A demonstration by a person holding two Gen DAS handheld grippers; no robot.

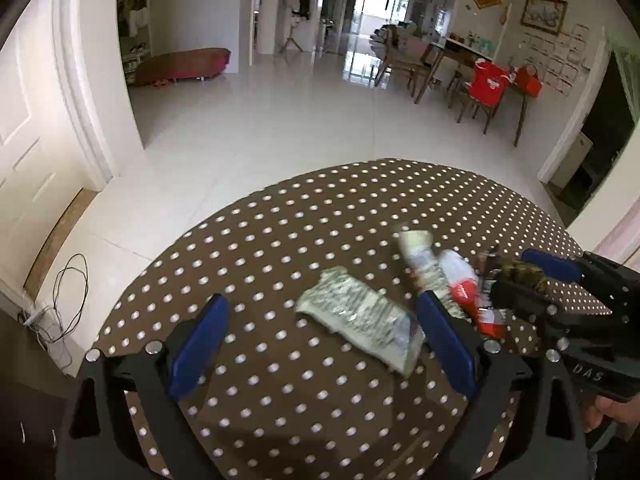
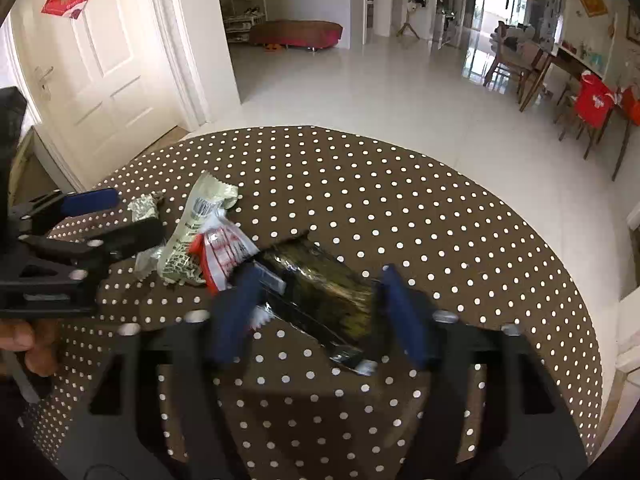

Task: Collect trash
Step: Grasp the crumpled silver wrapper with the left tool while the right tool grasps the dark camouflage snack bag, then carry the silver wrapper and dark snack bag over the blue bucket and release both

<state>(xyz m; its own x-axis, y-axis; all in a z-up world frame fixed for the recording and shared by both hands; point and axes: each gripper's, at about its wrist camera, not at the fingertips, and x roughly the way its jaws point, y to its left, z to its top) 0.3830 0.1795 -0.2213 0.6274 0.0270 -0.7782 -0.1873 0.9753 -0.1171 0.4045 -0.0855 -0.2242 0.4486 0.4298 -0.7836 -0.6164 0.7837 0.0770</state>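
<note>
On the polka-dot desk (image 2: 400, 208), my left gripper (image 1: 320, 344) hangs with jaws spread over a silvery wrapper (image 1: 360, 316); my right gripper (image 2: 320, 316) straddles a dark wrapper (image 2: 324, 284), contact unclear.

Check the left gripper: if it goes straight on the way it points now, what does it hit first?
Most likely the pale green wrapper lying on the dotted tablecloth. It sits between the open fingers of the left gripper, nearer the right one. Depth is unclear, so it may meet the cloth just short of it.

Dark wrapper (image 2: 320, 284) motion-blurred, silver wrapper (image 1: 360, 314) blurred, print unreadable
</note>
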